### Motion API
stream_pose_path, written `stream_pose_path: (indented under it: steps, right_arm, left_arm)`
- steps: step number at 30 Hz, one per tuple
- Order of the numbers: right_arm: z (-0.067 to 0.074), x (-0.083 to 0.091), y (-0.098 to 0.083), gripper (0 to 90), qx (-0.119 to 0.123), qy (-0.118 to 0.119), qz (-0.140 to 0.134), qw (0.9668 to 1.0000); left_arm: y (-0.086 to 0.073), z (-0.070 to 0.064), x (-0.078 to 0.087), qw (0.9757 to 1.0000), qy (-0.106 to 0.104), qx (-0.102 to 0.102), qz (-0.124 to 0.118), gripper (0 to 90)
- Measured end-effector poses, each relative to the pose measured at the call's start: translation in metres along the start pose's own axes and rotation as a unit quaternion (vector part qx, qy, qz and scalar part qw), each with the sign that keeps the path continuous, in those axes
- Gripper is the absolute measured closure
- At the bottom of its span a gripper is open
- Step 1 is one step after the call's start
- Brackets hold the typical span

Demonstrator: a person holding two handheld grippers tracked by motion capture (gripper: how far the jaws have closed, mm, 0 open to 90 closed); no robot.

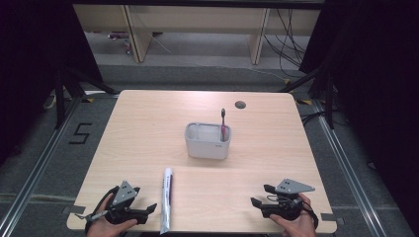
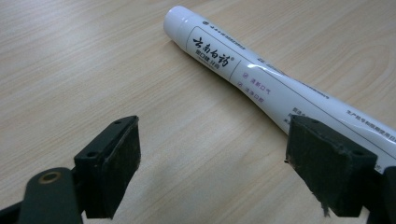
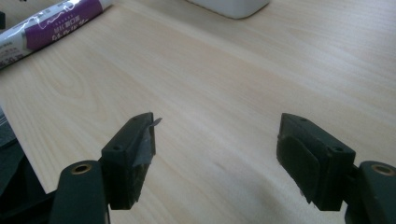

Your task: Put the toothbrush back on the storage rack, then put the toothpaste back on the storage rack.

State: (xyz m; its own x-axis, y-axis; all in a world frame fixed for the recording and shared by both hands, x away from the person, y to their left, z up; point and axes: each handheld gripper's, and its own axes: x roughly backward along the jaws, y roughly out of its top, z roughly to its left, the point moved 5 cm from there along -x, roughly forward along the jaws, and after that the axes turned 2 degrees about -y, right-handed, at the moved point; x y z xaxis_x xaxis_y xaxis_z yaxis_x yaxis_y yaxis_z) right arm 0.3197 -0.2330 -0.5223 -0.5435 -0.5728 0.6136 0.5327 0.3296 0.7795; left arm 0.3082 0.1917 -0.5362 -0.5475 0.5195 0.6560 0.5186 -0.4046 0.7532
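Fingers on my left gripper are spread wide, holding nothing. My right gripper is open too. A toothpaste tube lies on the table just beside my left one, pointing away from me, cap far.

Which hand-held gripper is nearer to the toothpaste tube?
Left. The left hand-held gripper sits right beside the toothpaste tube, jaws open. The right hand-held gripper is far across the table.

The right claw gapes over bare table, with the toothpaste tube far left.
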Motion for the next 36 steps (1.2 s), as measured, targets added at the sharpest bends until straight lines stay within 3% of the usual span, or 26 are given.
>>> stream_pose_path:
  steps: [6, 12, 13, 14, 16, 17, 19, 20, 21, 23, 25, 26, 27, 28, 29, 31, 32, 36]
  right_arm:
    - [0.000, 0.004, -0.007, 28.6, 0.004, -0.002, 0.003, 1.0000]
    - [0.005, 0.006, -0.013, 28.2, -0.014, 0.007, 0.009, 0.9998]
    - [0.002, 0.007, -0.013, 28.2, 0.003, 0.001, 0.006, 1.0000]
    - [0.006, 0.007, -0.014, 28.1, -0.017, 0.007, 0.009, 0.9998]
    - [0.002, 0.009, -0.015, 27.7, 0.001, -0.002, 0.005, 1.0000]
    - [0.004, 0.010, -0.017, 27.6, -0.014, -0.001, 0.011, 0.9998]
    - [0.002, 0.009, -0.018, 27.5, -0.008, -0.006, 0.010, 0.9999]
    - [0.002, 0.009, -0.019, 27.5, -0.007, 0.004, 0.008, 0.9999]
    - [0.005, 0.011, -0.019, 27.5, -0.020, 0.005, 0.011, 0.9997]
    - [0.003, 0.011, -0.020, 27.5, -0.009, 0.011, 0.014, 0.9998]
    - [0.002, 0.013, -0.020, 27.5, -0.001, -0.007, 0.011, 0.9999]
    - [0.005, 0.013, -0.021, 27.5, -0.020, -0.005, 0.012, 0.9997]
    - [0.005, 0.014, -0.022, 27.5, -0.022, -0.005, 0.017, 0.9996]
    - [0.001, 0.014, -0.022, 27.5, -0.002, -0.011, 0.010, 0.9999]
    - [0.002, 0.014, -0.022, 27.5, -0.010, -0.008, 0.010, 0.9999]
    - [0.003, 0.016, -0.024, 27.5, -0.021, -0.008, 0.018, 0.9996]
    - [0.001, 0.016, -0.023, 27.5, -0.007, -0.012, 0.013, 0.9998]
    - [0.001, 0.015, -0.023, 27.5, -0.006, -0.011, 0.011, 0.9999]
  left_arm:
    - [0.000, 0.000, 0.000, 1.0000, 0.001, 0.003, -0.001, 17.4]
    - [0.000, 0.000, -0.001, 1.0000, 0.000, -0.001, 0.002, 17.3]
    - [0.000, 0.000, 0.000, 1.0000, 0.001, -0.003, 0.004, 17.4]
    - [0.000, 0.000, -0.001, 1.0000, 0.000, -0.003, 0.002, 17.4]
    - [0.000, 0.000, -0.001, 1.0000, 0.001, -0.001, 0.001, 17.4]
    - [0.000, -0.001, -0.001, 1.0000, 0.001, -0.004, 0.002, 17.4]
    - [0.000, -0.001, 0.000, 0.9999, 0.002, -0.010, 0.006, 17.4]
    - [0.000, 0.000, 0.000, 0.9998, 0.004, -0.015, 0.008, 17.4]
    - [0.000, -0.001, -0.001, 0.9999, 0.005, -0.014, 0.003, 17.4]
    - [-0.001, -0.001, 0.000, 0.9999, 0.006, -0.014, 0.005, 17.3]
    - [0.000, -0.002, -0.001, 0.9999, 0.005, -0.014, 0.003, 17.4]
    - [0.000, -0.002, 0.000, 0.9998, 0.006, -0.019, 0.007, 17.3]
    - [0.000, -0.002, 0.000, 0.9998, 0.002, -0.019, 0.006, 17.4]
    - [0.000, -0.002, 0.000, 0.9998, 0.003, -0.019, 0.005, 17.4]
    - [0.000, -0.003, -0.001, 0.9998, 0.003, -0.016, 0.005, 17.3]
    - [0.000, -0.003, -0.001, 0.9997, -0.001, -0.026, 0.001, 17.3]
    - [0.001, -0.005, 0.000, 0.9997, -0.005, -0.024, -0.001, 17.3]
    - [0.005, -0.011, -0.001, 0.9986, -0.017, -0.050, -0.009, 16.9]
